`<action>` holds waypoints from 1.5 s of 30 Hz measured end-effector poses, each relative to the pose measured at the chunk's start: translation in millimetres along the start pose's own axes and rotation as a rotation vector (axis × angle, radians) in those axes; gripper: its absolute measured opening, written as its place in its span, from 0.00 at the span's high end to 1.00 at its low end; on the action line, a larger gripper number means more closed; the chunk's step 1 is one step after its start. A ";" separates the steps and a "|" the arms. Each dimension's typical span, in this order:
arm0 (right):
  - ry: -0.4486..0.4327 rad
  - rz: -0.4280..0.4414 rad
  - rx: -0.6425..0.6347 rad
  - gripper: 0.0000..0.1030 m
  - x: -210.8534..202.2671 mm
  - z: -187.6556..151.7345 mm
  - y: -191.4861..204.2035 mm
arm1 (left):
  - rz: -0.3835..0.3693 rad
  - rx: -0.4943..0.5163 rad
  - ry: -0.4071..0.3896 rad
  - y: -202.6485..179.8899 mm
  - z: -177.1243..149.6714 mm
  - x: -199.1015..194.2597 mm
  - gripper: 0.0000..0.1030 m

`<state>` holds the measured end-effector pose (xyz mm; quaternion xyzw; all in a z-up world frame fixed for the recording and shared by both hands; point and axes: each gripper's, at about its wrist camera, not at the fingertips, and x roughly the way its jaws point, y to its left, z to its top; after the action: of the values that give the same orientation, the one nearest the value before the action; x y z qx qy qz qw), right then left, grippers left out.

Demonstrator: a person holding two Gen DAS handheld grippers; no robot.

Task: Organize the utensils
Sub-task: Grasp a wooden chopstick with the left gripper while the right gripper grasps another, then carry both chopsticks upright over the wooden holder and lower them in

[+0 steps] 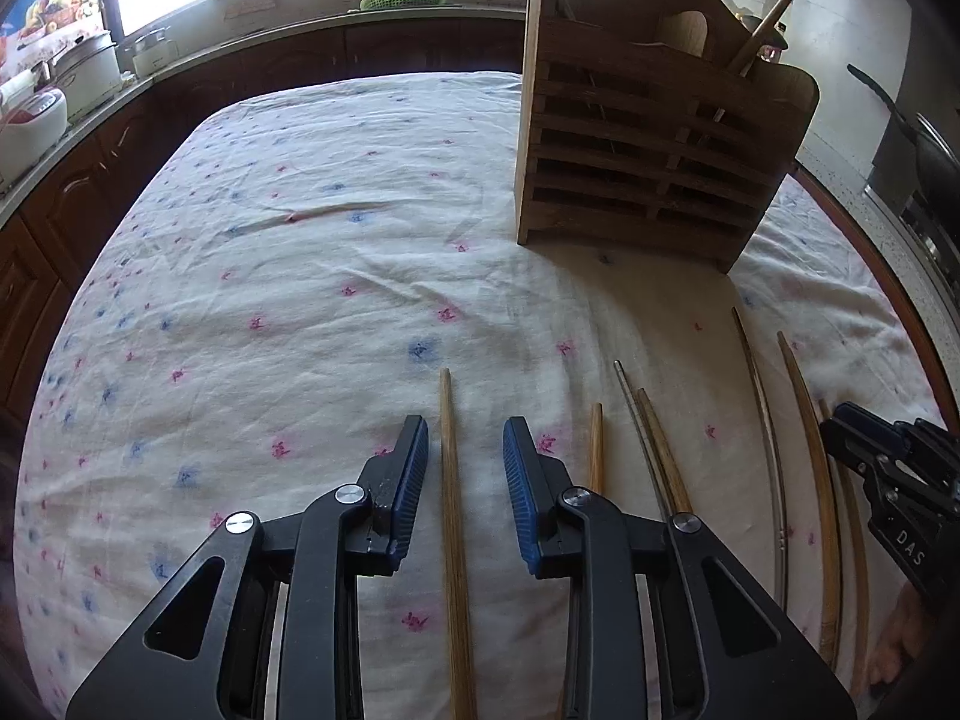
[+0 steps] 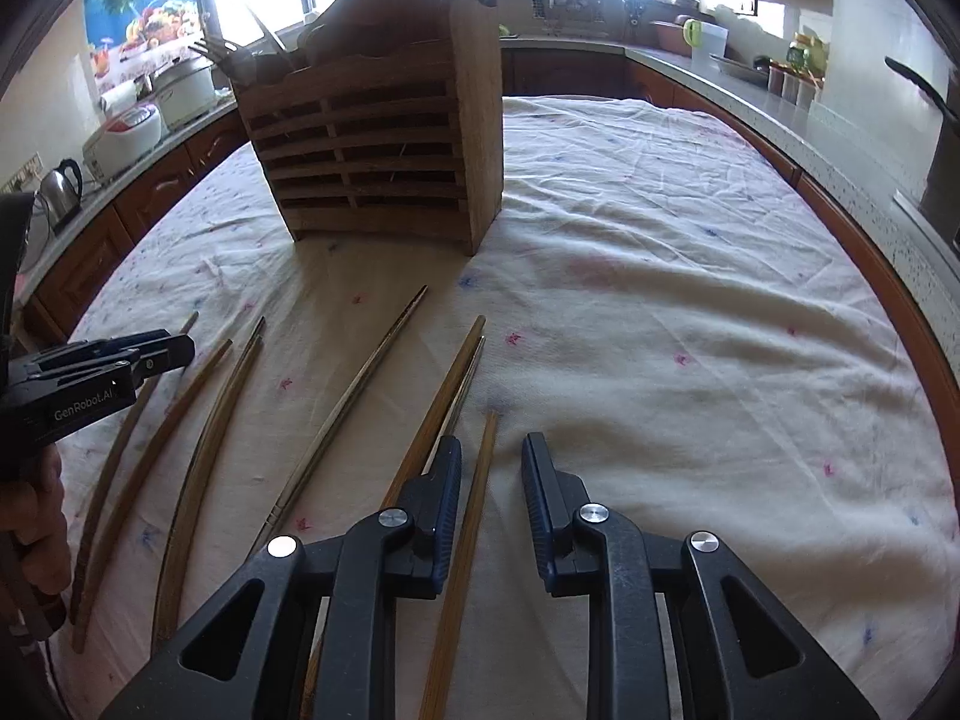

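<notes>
Left gripper (image 1: 465,444): jaws apart, straddling a chopstick (image 1: 450,480) lying on the cloth (image 1: 300,240); pads not touching it. Right gripper (image 2: 491,468): jaws apart, another chopstick (image 2: 474,510) between them, near the left-hand pad. More sticks lie between the two grippers. Rack (image 2: 372,138) stands upright beyond. Judgement: centre each stick, lower to the cloth, then clamp near mid-length so neither stick tips or snags fabric.

Chopsticks (image 2: 198,450) lie side by side on the tablecloth (image 2: 660,300), before the wooden rack (image 2: 384,144).
</notes>
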<state>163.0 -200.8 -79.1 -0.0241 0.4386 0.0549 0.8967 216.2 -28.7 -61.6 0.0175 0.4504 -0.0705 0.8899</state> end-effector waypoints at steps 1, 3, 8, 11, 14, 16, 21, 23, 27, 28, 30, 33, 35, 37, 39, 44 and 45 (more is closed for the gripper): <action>-0.002 0.003 -0.004 0.85 0.0 -0.3 0.2 | 0.001 0.001 -0.002 0.3 0.4 0.2 0.87; -0.006 0.003 -0.003 0.93 -0.5 -1.0 -1.2 | -0.012 -0.007 0.000 3.5 1.5 0.7 0.95; -0.017 0.059 0.048 0.95 -6.6 -0.4 -8.7 | -0.067 -0.047 0.001 12.4 1.0 -4.2 0.96; -0.057 0.093 0.087 0.95 -21.5 1.4 -14.3 | -0.110 -0.077 -0.026 17.5 0.4 -17.4 0.96; -0.101 0.117 0.101 0.95 -40.3 6.6 -16.8 | -0.172 -0.118 -0.061 24.1 1.7 -38.6 0.96; -0.137 0.133 0.110 0.95 -54.7 11.2 -18.4 | -0.207 -0.135 -0.097 27.7 2.8 -57.3 0.96; -0.241 0.160 0.129 0.95 -93.7 23.2 -19.9 | -0.239 -0.141 -0.189 32.0 6.4 -102.5 0.96; -0.283 0.175 0.136 0.95 -109.2 27.9 -21.5 | -0.253 -0.144 -0.221 34.3 6.6 -118.3 0.96; -0.356 0.197 0.141 0.95 -136.5 38.2 -23.1 | -0.315 -0.168 -0.279 42.4 9.3 -145.8 0.96; -0.371 0.204 0.144 0.95 -142.0 40.7 -24.3 | -0.323 -0.171 -0.291 43.5 10.4 -151.5 0.96; -0.402 0.214 0.149 0.95 -151.8 46.3 -26.2 | -0.329 -0.171 -0.320 44.5 13.1 -163.4 0.96; -0.439 0.222 0.151 0.95 -162.7 54.9 -28.2 | -0.338 -0.170 -0.354 46.6 17.4 -176.5 0.96; -0.459 0.225 0.154 0.96 -167.3 59.7 -29.2 | -0.337 -0.177 -0.374 48.0 20.3 -181.5 0.96; -0.476 0.231 0.159 0.96 -170.1 63.3 -30.2 | -0.335 -0.183 -0.386 49.4 22.5 -184.0 0.96; -0.486 0.233 0.157 0.96 -172.1 66.1 -29.9 | -0.332 -0.188 -0.394 50.5 23.9 -185.7 0.96; -0.496 0.241 0.156 0.96 -171.5 71.5 -31.3 | -0.320 -0.183 -0.414 48.2 26.5 -189.8 0.96; -0.497 0.243 0.157 0.96 -171.2 72.1 -31.7 | -0.321 -0.182 -0.417 47.7 27.5 -190.1 0.96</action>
<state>119.0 -238.9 100.1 0.1122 0.2082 0.1320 0.9626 133.9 36.8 106.0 -0.1491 0.2589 -0.1719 0.9387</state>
